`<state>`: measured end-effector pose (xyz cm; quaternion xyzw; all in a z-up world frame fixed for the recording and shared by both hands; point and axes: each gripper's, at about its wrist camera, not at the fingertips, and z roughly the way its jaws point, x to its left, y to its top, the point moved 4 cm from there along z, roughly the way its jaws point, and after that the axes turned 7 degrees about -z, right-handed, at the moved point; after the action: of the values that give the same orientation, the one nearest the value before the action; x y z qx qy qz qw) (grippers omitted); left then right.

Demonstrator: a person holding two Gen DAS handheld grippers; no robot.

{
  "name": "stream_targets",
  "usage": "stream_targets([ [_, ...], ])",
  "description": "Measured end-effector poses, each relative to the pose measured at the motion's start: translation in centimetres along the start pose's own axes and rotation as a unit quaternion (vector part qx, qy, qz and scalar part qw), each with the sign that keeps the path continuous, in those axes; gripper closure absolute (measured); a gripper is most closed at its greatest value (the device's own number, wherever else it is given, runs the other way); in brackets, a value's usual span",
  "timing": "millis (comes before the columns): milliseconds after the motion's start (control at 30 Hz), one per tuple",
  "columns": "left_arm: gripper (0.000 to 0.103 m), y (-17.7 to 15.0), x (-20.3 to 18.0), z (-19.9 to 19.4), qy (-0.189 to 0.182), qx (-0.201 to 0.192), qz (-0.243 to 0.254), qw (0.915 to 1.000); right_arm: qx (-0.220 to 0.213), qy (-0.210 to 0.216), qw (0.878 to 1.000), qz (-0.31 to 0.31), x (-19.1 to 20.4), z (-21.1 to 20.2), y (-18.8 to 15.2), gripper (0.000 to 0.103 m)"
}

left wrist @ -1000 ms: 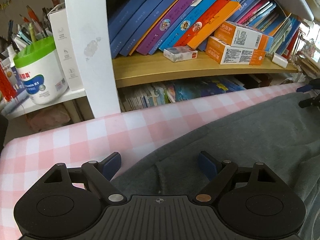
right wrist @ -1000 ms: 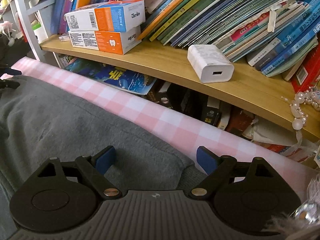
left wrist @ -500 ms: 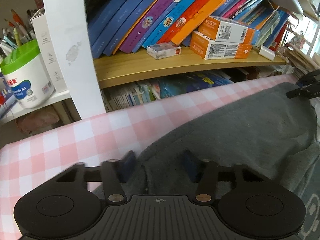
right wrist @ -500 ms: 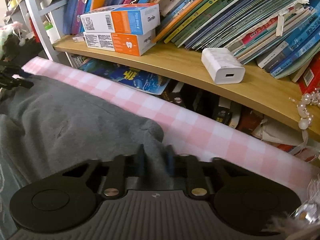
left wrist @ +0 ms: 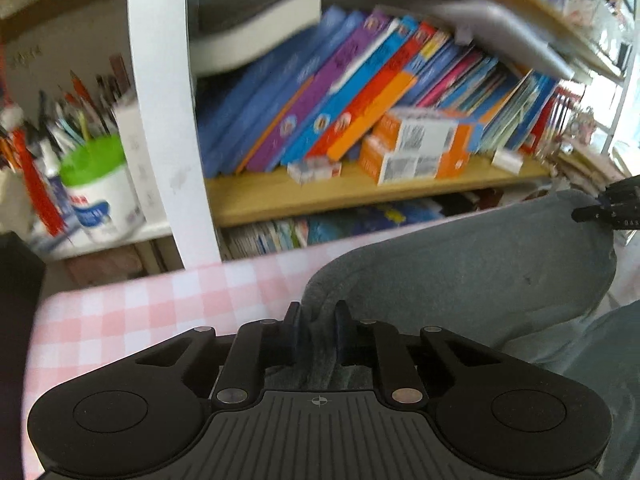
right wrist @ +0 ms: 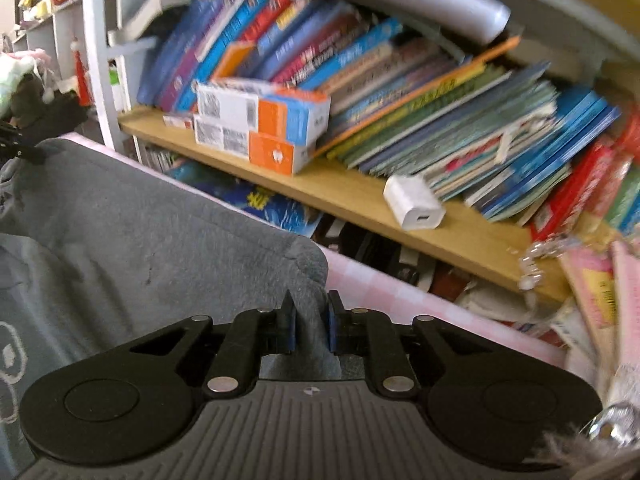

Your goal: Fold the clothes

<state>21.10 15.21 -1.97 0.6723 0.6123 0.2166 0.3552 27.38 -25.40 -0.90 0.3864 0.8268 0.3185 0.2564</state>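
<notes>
The left gripper (left wrist: 318,330) has a bunched fold of the grey garment (left wrist: 460,280) between its fingers, and the jaws are closing on it; the pads already press the cloth from both sides. The right gripper (right wrist: 311,326) is pressed together on another corner of the garment (right wrist: 140,232), with a ridge of grey fabric standing up between its blue pads (right wrist: 331,330).

The garment lies across a surface covered by a pink checked cloth (left wrist: 140,312). Its far edge is raised off the cloth and hangs between the two grippers, curving over toward the viewer. In the left view the right gripper (left wrist: 612,208) shows at the far right, at the garment's other corner. A pale outline print (right wrist: 10,356) appears on the lower layer of the garment at the left edge of the right view; its design cannot be made out.

Behind the surface stands a wooden shelf (left wrist: 360,196) holding leaning books (left wrist: 320,112), two stacked orange-and-white boxes (right wrist: 256,128) and a white charger (right wrist: 414,202). Left of the white upright (left wrist: 168,128) sits a green-lidded tub (left wrist: 100,188). Both views are blurred, so finer detail on the shelf is uncertain.
</notes>
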Motion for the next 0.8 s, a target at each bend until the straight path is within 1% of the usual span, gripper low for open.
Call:
stream_targets([
  [133, 0.089, -0.8, -1.5, -3.7, 0.01, -0.028, 0.006, 0.9995, -0.032, -0.025, 0.999, -0.006, 1.3, -4.0, -0.8, 0.09],
  [300, 0.089, -2.9, -3.6, -8.1, 0.025, -0.057, 0.022, 0.9978, -0.066, -0.049, 0.997, -0.009, 3.4, -8.9, -2.1, 0.09],
  [400, 0.089, -4.5, -4.3, -10.3, 0.026, -0.066, 0.007, 0.9974, -0.079, -0.065, 0.994, -0.026, 5.3, -11.4, -3.3, 0.09],
  [533, 0.088, -7.3, -4.5, -12.0, 0.017, -0.06, -0.027, 0.9977, -0.07, -0.062, 0.996, -0.013, 7.2, -13.2, -5.8, 0.09],
  [667, 0.087, -10.4, -4.2, -12.8, -0.004, -0.041, -0.082, 0.9958, -0.049, -0.05, 0.998, 0.004, 9.0, -14.4, -8.9, 0.089],
  [733, 0.084, -12.0, -4.1, -13.0, -0.004, -0.028, -0.103, 0.9943, -0.035, -0.039, 0.999, 0.017, 9.8, -14.9, -10.7, 0.087],
  [800, 0.084, -13.5, -4.2, -13.2, 0.0, -0.014, -0.117, 0.993, -0.021, -0.029, 0.999, 0.026, 10.6, -15.4, -12.2, 0.084],
])
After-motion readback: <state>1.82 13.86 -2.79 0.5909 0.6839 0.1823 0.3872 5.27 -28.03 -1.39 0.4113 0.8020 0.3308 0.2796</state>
